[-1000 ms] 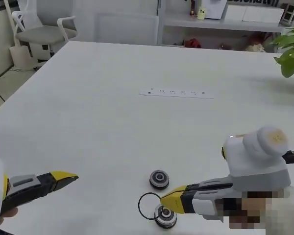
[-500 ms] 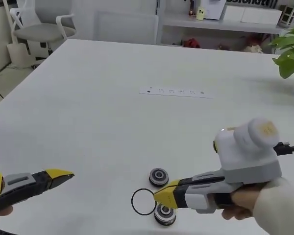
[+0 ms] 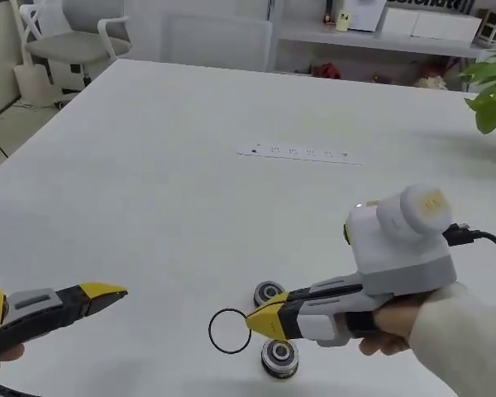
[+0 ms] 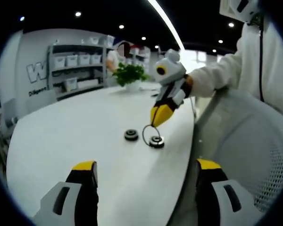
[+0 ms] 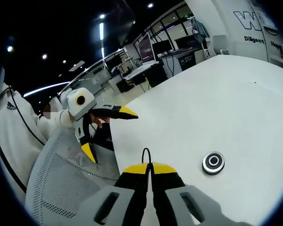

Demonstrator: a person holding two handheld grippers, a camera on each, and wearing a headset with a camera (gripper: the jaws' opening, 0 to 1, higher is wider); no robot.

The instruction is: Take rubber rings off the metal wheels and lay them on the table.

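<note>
Step in hand: we're mid lay-down. One rubber ring [image 3: 229,310] is off its wheel and hasn't been let go yet.
Right gripper [image 3: 252,322]: clenched on the ring. In the right gripper view the jaws are pressed together, with a thin black loop [image 5: 145,151] poking up between the yellow tips [image 5: 151,168].
Left gripper [image 3: 116,294]: released and holding nothing. In its own view the jaws stand wide apart [image 4: 144,167], and it hangs well off to the left of the action.
Where the ring is: it hangs out past the right gripper's tip, over bare table [image 3: 190,207] just left of the near wheel [image 3: 279,356]. From the left gripper view it looks tilted up [image 4: 143,134] rather than flat. We can't tell if its lower edge touches the top.
Wheels: two small metal ones sit close together. The near one is right under the right gripper, and the far wheel [image 3: 267,292] is half tucked behind it. The far one shows a dark outer band in the right gripper view [image 5: 212,162], so we reckon its ring is on.
Next move: we'd lower the ring flat onto an open patch clear of both wheels, then open the jaws. After that we'd go for the far wheel, probably with the left gripper steadying it.
Watch out: the ring is floppy and could snag a jaw tip on release.
</note>
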